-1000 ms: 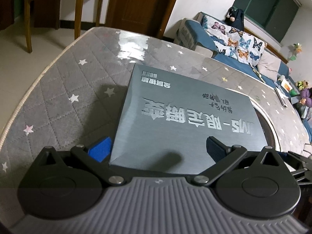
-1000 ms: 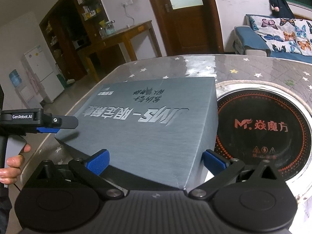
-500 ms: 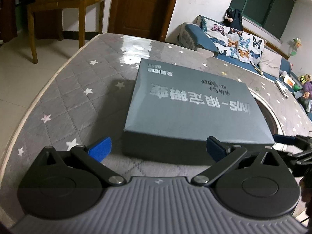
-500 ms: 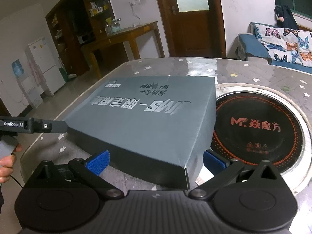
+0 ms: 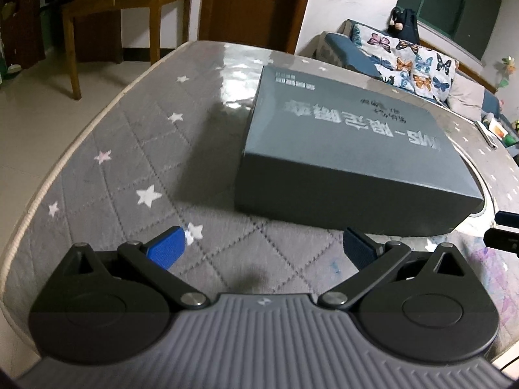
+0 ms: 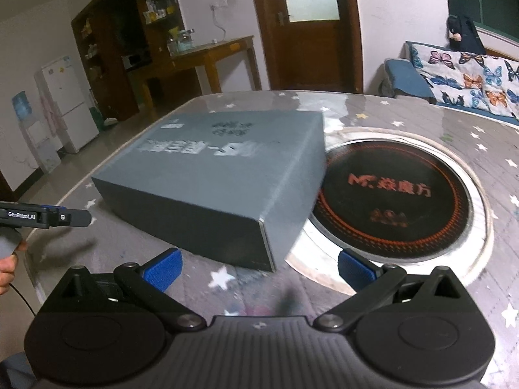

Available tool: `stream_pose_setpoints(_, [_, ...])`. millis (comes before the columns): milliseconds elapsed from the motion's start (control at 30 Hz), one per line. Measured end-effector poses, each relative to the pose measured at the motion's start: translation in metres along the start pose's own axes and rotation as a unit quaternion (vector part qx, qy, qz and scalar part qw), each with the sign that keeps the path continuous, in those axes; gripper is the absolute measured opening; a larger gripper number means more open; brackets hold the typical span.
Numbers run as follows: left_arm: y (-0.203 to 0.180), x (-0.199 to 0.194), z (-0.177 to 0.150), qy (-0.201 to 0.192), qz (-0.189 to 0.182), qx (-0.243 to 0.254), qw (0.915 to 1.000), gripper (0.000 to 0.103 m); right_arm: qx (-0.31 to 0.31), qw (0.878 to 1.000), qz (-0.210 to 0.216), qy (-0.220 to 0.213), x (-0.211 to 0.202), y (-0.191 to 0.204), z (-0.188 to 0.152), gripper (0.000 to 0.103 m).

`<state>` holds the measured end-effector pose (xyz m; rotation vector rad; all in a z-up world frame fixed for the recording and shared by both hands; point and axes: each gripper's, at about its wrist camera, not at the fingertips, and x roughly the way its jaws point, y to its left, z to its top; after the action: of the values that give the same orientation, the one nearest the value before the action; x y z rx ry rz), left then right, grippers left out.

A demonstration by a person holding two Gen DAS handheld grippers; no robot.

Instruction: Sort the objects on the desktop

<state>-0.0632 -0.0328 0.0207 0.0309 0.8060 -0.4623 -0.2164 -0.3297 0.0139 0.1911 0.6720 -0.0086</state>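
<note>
A large flat grey box (image 5: 350, 149) with silver lettering lies on the grey star-patterned table; it also shows in the right wrist view (image 6: 220, 175). My left gripper (image 5: 264, 248) is open and empty, a short way back from the box's near side. My right gripper (image 6: 258, 267) is open and empty, just in front of the box's near corner. The left gripper's body shows at the left edge of the right wrist view (image 6: 45, 217).
A round black induction hob (image 6: 392, 191) is set into the table, right of the box, which overlaps its rim. The table edge (image 5: 65, 159) curves on the left. A sofa (image 5: 405, 58) and a wooden side table (image 5: 129, 3) stand beyond.
Both grippers have drawn back from the box, which was between their fingers a second ago. The box now lies flat on the table, clear of both.
</note>
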Motion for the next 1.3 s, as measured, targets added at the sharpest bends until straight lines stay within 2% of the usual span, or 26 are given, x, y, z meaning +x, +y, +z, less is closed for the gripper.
stream_pose_setpoints(200, [-0.007, 0.008, -0.006, -0.001, 0.017, 0.021, 0.9996, 0.103, -0.004, 1.000, -0.018, 0.012, 0.000, -0.011, -0.011, 0.103])
stream_pose_setpoints(733, [0.008, 0.015, -0.008, -0.003, 0.041, 0.004, 0.9991, 0.103, -0.003, 0.999, -0.026, 0.022, 0.008, -0.025, -0.025, 0.103])
stream_pose_setpoints(1000, [0.027, 0.019, -0.008, -0.009, 0.061, -0.018, 0.9979, 0.103, -0.001, 0.999, -0.040, 0.021, 0.010, -0.033, -0.029, 0.103])
stream_pose_setpoints(1300, [0.059, 0.019, -0.002, -0.042, 0.111, -0.054, 0.9914, 0.103, 0.003, 0.997, -0.073, 0.014, 0.007, -0.056, -0.030, 0.103])
